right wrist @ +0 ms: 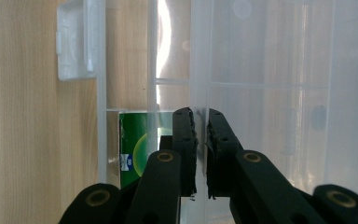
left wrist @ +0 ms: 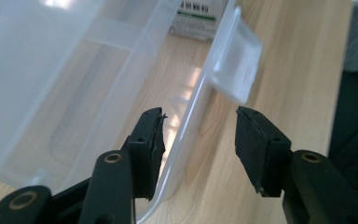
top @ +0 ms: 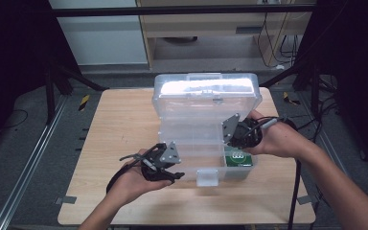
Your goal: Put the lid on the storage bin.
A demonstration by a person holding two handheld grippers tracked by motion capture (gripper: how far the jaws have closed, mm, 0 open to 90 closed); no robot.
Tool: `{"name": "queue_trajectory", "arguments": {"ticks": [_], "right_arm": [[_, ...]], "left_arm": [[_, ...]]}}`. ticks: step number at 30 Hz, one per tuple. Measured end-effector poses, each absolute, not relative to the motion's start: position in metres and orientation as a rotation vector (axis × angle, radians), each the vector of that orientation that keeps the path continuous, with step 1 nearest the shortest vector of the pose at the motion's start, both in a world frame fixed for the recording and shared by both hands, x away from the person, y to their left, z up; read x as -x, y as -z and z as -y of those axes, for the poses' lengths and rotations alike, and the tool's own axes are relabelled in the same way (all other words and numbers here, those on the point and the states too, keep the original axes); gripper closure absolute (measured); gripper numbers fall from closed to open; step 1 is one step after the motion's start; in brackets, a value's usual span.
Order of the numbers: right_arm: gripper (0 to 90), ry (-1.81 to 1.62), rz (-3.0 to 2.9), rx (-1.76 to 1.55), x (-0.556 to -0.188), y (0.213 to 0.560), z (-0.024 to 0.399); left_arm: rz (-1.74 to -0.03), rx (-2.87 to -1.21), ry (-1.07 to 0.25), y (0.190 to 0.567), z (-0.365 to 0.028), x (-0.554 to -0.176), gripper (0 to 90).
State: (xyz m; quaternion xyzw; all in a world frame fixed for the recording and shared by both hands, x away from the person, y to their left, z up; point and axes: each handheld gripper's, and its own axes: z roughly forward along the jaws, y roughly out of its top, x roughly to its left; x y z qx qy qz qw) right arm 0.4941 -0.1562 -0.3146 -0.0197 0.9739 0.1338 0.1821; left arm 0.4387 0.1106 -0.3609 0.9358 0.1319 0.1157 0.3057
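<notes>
Clear box (top: 206,139): lid up, table centre.
Left gripper (top: 172,171): released, jaws straddling the front wall at seven o'clock; lift clear.
Right gripper (right wrist: 201,154): clenched on a wall at three o'clock; hold steady.

Wooden table (top: 120,129), black floor cables (top: 287,45)

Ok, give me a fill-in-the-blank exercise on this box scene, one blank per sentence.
1. The clear plastic box stands on the wooden table with its lid ____.
2. The small carton inside the box is ____ in colour.
3. The left tool has its jaws ____, one on each side of the box's front wall.
4. The right tool has its jaws nearly ____ on a thin clear divider.

Missing words: open; green; open; shut
</notes>
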Motion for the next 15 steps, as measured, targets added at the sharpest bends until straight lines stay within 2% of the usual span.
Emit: {"name": "queue_trajectory", "arguments": {"ticks": [4, 15], "right_arm": [[83.9, -0.375, -2.747, 0.053, -0.494, 0.315, 0.156], [83.5, -0.375, -2.739, 0.047, -0.492, 0.315, 0.157]], "left_arm": [[-0.390, -2.425, -0.308, 0.344, -0.125, -0.443, 58.0], [-0.585, -2.240, -0.321, 0.306, -0.167, -0.477, 86.8]]}}
